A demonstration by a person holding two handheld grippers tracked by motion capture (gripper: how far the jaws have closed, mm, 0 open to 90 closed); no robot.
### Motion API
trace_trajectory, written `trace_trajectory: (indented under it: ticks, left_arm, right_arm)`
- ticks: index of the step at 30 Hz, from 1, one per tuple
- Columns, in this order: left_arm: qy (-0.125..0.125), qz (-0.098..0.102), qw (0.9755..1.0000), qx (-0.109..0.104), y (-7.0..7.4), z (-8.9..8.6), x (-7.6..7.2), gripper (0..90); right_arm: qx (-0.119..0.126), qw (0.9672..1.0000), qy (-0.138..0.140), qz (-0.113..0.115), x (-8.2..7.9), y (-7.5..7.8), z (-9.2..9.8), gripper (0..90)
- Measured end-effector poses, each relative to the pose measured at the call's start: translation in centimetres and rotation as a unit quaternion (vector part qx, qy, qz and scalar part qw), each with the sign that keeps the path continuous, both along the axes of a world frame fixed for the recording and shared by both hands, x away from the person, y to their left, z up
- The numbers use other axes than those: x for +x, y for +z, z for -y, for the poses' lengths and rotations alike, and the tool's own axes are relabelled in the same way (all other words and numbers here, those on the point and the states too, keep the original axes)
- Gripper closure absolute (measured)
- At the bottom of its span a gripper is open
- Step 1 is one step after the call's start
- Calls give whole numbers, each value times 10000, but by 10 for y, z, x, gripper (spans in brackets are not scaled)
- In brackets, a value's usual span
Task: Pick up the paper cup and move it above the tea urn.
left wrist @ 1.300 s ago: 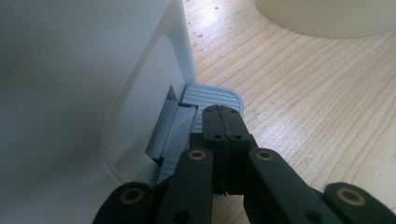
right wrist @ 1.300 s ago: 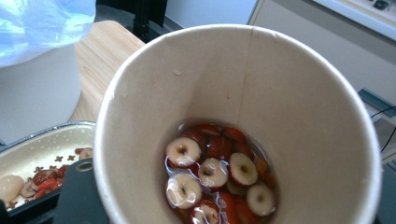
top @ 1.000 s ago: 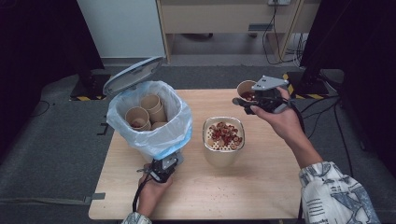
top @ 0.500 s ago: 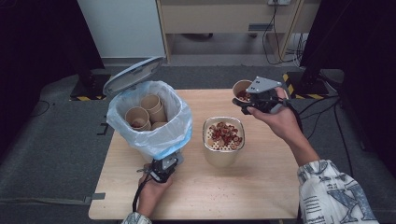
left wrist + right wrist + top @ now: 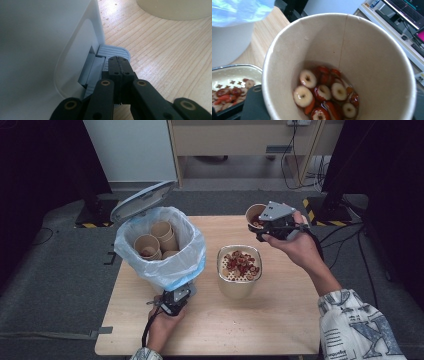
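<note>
A brown paper cup [image 5: 255, 215] [image 5: 362, 62] hangs above the table's back right, with my right gripper [image 5: 261, 226] shut on its rim. In the right gripper view it holds red and white fruit slices [image 5: 322, 92] in a little liquid. A beige strainer bowl [image 5: 239, 287] with more slices stands mid-table, below and left of the cup. My left gripper [image 5: 176, 301] [image 5: 119, 65] is shut with nothing between its jaws. Its tips rest on the grey pedal [image 5: 113, 51] of a white bin [image 5: 160, 267] [image 5: 37, 50] whose lid [image 5: 142, 200] stands open.
The bin is lined with a blue bag and holds several empty paper cups [image 5: 162, 232]. The wooden table [image 5: 280, 320] has bare room in front and at the right. Cables and dark equipment stands lie on the floor behind the table.
My right gripper has carried the cup slightly to the left. The left gripper has stayed on the pedal and the lid has stayed open.
</note>
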State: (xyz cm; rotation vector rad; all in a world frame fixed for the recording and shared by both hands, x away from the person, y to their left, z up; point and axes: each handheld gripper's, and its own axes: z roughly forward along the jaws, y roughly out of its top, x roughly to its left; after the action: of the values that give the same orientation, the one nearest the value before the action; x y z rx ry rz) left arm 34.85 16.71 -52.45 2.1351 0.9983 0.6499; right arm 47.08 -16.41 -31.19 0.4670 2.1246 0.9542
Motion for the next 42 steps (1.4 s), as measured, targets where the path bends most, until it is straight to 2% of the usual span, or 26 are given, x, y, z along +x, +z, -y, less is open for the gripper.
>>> trace_trajectory:
  ticks: [10, 14, 20, 23, 26, 29, 33, 38, 42]
  left_arm:
    - [14, -4, 10000, -13, 0, 0, 0, 893]
    - [13, -4, 10000, -16, 0, 0, 0, 893]
    - [10, -22, 10000, -14, 0, 0, 0, 893]
    - [10, -26, 10000, -15, 0, 0, 0, 893]
    - [15, -27, 10000, -21, 0, 0, 0, 893]
    - [16, -23, 10000, -15, 0, 0, 0, 893]
    - [11, -19, 10000, -12, 0, 0, 0, 893]
    - [11, -30, 10000, -20, 0, 0, 0, 893]
    - [17, -29, 10000, -29, 0, 0, 0, 893]
  right_arm:
    - [-69, 9999, 38, 80, 0, 11, -8, 319]
    - [-221, 9995, 182, 122, -3, 12, -13, 318]
    - [-129, 9999, 51, 100, -1, 15, -11, 318]
    - [-216, 9996, 83, 165, -2, 16, -14, 318]
    - [-396, 9986, 80, 338, -3, 18, -16, 319]
    - [-645, 9966, 110, 491, -5, 18, -18, 318]
    - [-881, 9943, 150, 577, -7, 16, -19, 319]
    - [-913, 9941, 88, 575, -5, 15, -16, 318]
    - [-937, 9937, 152, 596, -6, 16, -17, 318]
